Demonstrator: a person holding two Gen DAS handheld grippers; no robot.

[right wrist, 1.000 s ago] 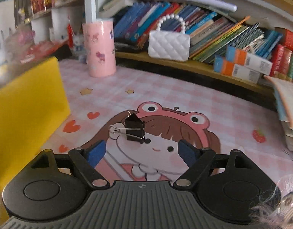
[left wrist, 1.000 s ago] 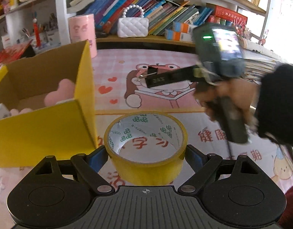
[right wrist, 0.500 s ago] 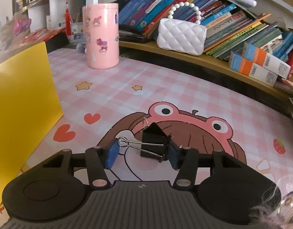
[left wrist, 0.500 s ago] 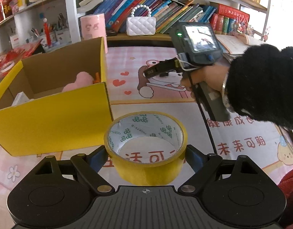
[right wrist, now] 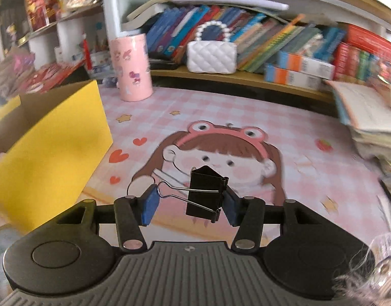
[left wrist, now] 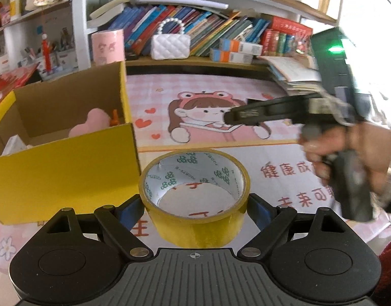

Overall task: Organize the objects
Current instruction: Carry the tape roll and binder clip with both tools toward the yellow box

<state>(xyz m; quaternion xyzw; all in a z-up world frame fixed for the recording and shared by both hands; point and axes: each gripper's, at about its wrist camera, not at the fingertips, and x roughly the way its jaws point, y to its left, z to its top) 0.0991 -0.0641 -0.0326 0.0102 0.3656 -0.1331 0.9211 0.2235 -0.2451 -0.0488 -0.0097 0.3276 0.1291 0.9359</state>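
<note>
A roll of yellow tape (left wrist: pixel 195 199) sits between the blue pads of my left gripper (left wrist: pixel 195 207), which is shut on it and holds it above the mat. Just left of it stands an open yellow cardboard box (left wrist: pixel 65 168) with a pink plush (left wrist: pixel 92 123) and other small items inside. My right gripper (right wrist: pixel 189 201) is shut on a black binder clip (right wrist: pixel 204 193), lifted off the mat, its wire handles pointing left. In the left wrist view the right gripper (left wrist: pixel 236 117) hangs over the cartoon mat, held by a person's hand (left wrist: pixel 348 150).
A pink cartoon mat (right wrist: pixel 220 127) covers the table. A pink cylinder (right wrist: pixel 130 67) stands at the back, the yellow box (right wrist: pixel 52 140) to the left. Behind are a shelf of books (right wrist: pixel 284 43) and a white quilted purse (right wrist: pixel 212 56). Stacked papers (right wrist: pixel 368 119) lie at right.
My right gripper closed on the binder clip and lifted it off the mat, drawing back. The left gripper kept the tape and drifted slightly beside the box.
</note>
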